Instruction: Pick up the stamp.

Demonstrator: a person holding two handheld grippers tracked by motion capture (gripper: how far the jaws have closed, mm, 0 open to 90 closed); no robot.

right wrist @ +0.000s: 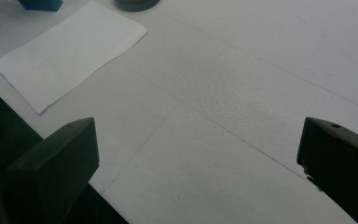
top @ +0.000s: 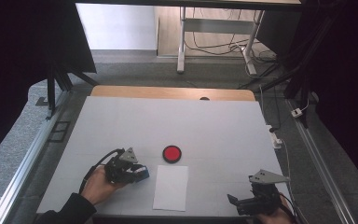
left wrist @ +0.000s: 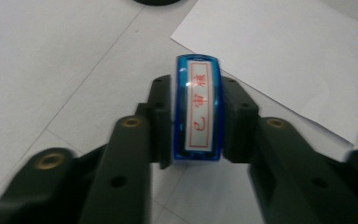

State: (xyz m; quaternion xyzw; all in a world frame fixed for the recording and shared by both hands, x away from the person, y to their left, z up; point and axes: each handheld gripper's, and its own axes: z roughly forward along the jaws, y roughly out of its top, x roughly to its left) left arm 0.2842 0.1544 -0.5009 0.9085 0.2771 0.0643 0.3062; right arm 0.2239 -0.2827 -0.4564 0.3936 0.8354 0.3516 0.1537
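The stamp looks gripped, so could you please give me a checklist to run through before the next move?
1. Left hand-held gripper shut on the stamp: ok.
2. Stamp sits square between the jaws: ok.
3. Ink pad uncovered, red face up: ok.
4. Paper lies flat beside the stamp: ok.
5. Right hand-held gripper open and apart from the paper: ok.
6. Stamp face already inked: cannot tell.

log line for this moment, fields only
left tool: shut on blue stamp | right tool: open, idle | paper sheet: flat, unstamped | red ink pad: open
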